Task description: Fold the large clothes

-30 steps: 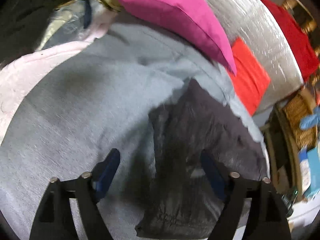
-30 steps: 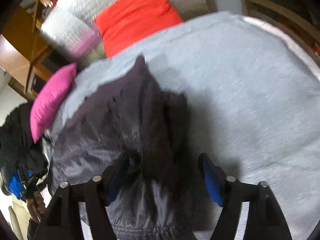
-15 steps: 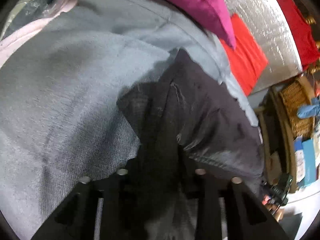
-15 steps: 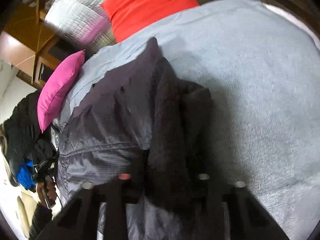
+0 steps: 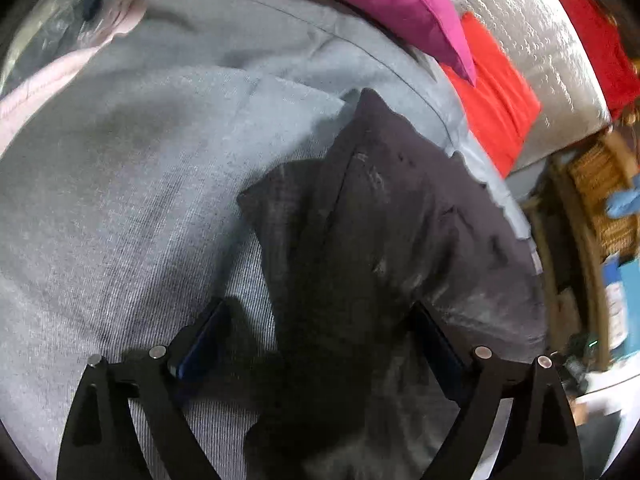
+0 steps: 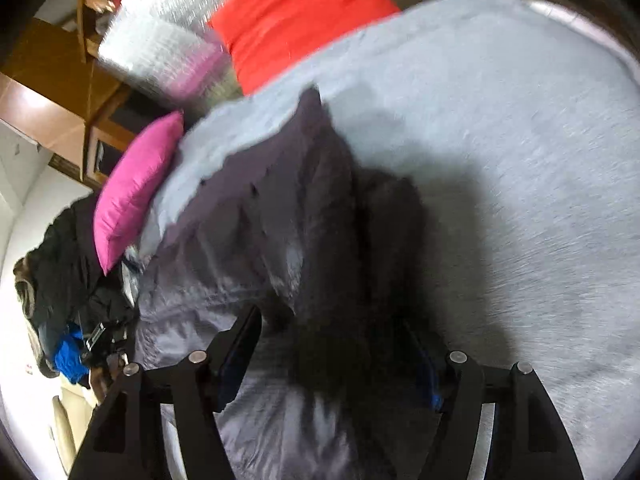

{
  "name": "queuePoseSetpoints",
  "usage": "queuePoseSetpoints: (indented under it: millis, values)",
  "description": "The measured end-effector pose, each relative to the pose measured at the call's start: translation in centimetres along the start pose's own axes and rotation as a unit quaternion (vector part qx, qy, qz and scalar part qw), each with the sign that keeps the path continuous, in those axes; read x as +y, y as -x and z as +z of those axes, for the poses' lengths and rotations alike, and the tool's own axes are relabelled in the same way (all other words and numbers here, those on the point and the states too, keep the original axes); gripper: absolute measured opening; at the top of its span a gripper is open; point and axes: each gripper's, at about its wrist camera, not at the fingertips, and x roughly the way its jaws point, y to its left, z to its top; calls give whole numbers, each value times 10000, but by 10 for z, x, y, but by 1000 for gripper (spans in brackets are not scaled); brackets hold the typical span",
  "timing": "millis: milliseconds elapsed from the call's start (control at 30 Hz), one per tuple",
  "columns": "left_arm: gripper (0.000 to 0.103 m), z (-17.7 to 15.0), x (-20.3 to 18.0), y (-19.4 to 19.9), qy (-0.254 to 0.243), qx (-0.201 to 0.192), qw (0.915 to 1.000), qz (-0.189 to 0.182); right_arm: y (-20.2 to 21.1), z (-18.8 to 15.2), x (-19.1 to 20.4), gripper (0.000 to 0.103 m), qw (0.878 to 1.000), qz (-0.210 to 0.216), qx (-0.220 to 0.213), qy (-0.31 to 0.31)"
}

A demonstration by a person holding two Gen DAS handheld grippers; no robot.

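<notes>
Dark garment part-folded on the grey bed, both grippers spread.

The garment (image 5: 384, 216) lies near the pillows, one side flap doubled over its middle; it looks narrowed, not yet a compact bundle, so cross-folds likely remain. The left gripper (image 5: 320, 344) and right gripper (image 6: 336, 352) each hang over it with jaws apart, pinching nothing, fabric lying between the fingers.

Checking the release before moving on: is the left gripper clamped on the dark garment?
No, the left gripper is open, its fingers spread either side of the dark garment.
</notes>
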Motion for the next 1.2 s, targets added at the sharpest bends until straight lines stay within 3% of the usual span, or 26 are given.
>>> queuePoseSetpoints:
  millis: [33, 67, 100, 133, 233, 467, 800, 967, 1200]
  values:
    - [85, -2, -3, 1, -142, -31, 9998, 94, -5, 2, 6, 67, 10000, 21, -54, 53]
    - [71, -4, -7, -1, -262, -10, 9996, 89, -7, 2, 10, 46, 9999, 71, -50, 104]
    - [47, -5, -11, -3, -378, 76, 9992, -124, -9, 2, 15, 42, 9999, -12, -39, 154]
    - [37, -4, -13, -3, -323, 97, 9993, -160, -11, 2, 18, 37, 9997, -77, -17, 229]
    - [23, -1, -23, 1, -429, 119, 9990, -27, -9, 5, 29, 24, 9988, -229, 106, 412]
    - [17, 6, -51, 43, -749, -77, 9969, 218, 24, 19, 80, 18, 9915, -724, 127, 1075]
    - [16, 15, -112, 139, -1279, -695, 9891, 208, 106, 44, 172, 16, 9745, -1248, -324, 1835]
    - [16, -3, -129, 178, -1392, -1005, 9851, -22, 158, 24, 188, 16, 9689, -1266, -618, 2036]
    - [16, -66, -136, 217, -1568, -1386, 9775, -260, 212, -37, 172, 16, 9686, -1083, -1011, 1998]
